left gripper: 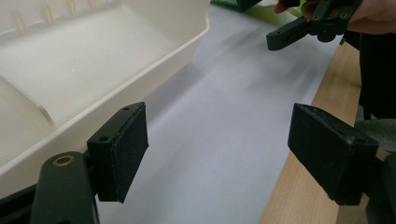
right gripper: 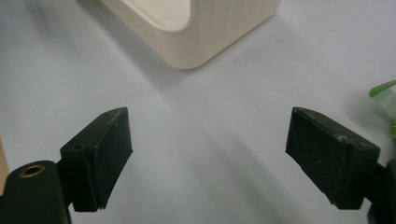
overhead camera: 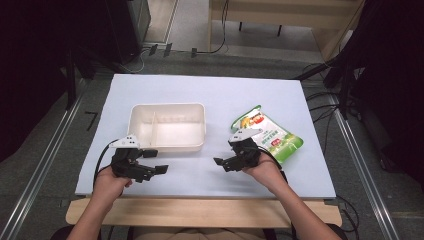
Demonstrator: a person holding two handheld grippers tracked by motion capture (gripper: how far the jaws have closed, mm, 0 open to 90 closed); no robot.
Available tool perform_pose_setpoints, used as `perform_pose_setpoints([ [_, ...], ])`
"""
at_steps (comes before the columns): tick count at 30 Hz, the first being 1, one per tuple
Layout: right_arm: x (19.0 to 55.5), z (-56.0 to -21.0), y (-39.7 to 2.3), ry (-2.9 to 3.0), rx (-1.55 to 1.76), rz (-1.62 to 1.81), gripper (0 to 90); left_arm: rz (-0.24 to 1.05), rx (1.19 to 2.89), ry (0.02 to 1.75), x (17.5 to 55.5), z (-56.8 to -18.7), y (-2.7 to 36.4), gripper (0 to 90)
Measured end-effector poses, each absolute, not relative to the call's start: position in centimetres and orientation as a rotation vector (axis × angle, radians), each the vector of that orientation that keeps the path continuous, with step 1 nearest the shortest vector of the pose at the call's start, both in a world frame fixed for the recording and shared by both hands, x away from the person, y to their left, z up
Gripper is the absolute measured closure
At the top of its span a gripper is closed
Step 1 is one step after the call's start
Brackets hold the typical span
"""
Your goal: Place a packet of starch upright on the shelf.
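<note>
A cream tray (overhead camera: 202, 126) with a divider lies on the white sheet, left of centre. To its right a green and white snack pouch (overhead camera: 274, 136) lies flat. My left gripper (overhead camera: 156, 161) hovers open just in front of the tray's near left corner, pointing right; its jaws (left gripper: 238, 154) stand wide with nothing between them and the tray wall (left gripper: 159, 60) beside the left one. My right gripper (overhead camera: 226, 152) is open next to the pouch's near end, pointing left. Between its spread jaws (right gripper: 208, 161) is bare sheet, with the tray corner (right gripper: 210, 37) ahead and the pouch edge (right gripper: 384, 91) at the right.
The white sheet (overhead camera: 210, 90) covers a wooden table whose front edge (overhead camera: 200, 210) runs below the hands. Metal rails flank the table, and cables lie on the floor beyond it. In the left gripper view the other gripper (left gripper: 299, 30) shows at the top right.
</note>
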State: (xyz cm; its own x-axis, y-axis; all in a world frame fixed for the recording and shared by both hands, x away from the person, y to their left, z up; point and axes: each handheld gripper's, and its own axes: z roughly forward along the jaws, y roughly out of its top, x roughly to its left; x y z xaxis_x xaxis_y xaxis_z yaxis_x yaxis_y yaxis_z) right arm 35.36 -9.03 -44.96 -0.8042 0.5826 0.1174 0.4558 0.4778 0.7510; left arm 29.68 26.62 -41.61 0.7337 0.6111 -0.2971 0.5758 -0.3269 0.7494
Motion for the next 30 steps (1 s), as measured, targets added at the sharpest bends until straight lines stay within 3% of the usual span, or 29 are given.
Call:
perform_pose_setpoints([
  [18,35.3,-45.0,-9.3,2.602,0.898,1.205,18.4,0.046,2.028,0.888,29.6,-41.6,26.5,20.9],
  [21,35.1,-44.9,-9.3,2.599,0.878,1.221,22.2,0.046,2.03,0.888,29.6,-41.6,26.5,20.9],
  [26,35.2,-44.7,-9.7,2.59,0.872,1.242,36.1,0.049,2.027,0.887,29.5,-41.5,26.5,20.9],
  [30,35.4,-44.3,-10.0,2.568,0.899,1.264,40.8,0.049,2.027,0.888,29.5,-41.5,26.5,20.9],
])
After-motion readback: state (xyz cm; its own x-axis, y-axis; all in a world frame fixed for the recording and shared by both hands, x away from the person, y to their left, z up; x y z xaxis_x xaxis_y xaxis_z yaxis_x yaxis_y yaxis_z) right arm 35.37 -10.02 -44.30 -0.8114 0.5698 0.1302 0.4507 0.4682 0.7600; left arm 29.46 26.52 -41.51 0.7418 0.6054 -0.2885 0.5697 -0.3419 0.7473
